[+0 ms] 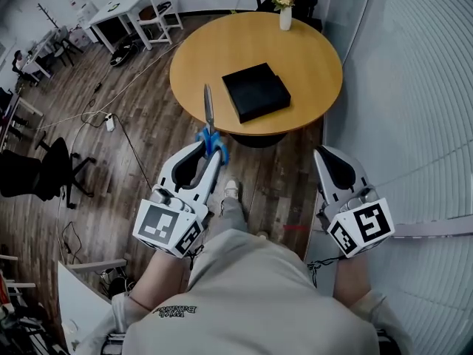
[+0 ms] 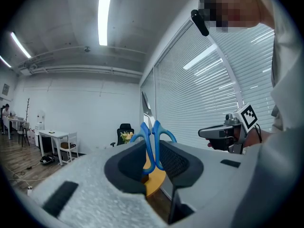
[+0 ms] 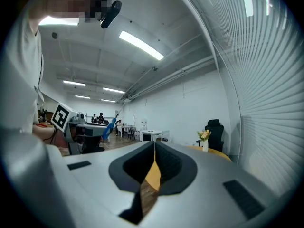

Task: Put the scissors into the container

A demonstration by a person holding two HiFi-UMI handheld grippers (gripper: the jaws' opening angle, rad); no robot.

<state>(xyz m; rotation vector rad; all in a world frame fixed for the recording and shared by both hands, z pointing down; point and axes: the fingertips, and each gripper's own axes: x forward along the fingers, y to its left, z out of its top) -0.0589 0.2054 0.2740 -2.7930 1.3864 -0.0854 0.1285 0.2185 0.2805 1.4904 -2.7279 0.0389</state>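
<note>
Left forearm and right forearm reach forward, well apart, a gripper in each hand. Left gripper: angled inward, jaws clamped on the blue handles of the scissors, blades pointing away from the body. Right gripper: jaws together, nothing between them.

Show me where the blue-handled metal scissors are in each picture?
Head view: the blue-handled metal scissors stand left of centre, blades pointing away, handles in the left gripper.
Left gripper view: dead centre, blue handles clamped between the jaws, blades pointing up.
Right gripper view: tiny, left of centre, sticking up from the other gripper.
Shared landmark: the white vase of flowers.
</note>
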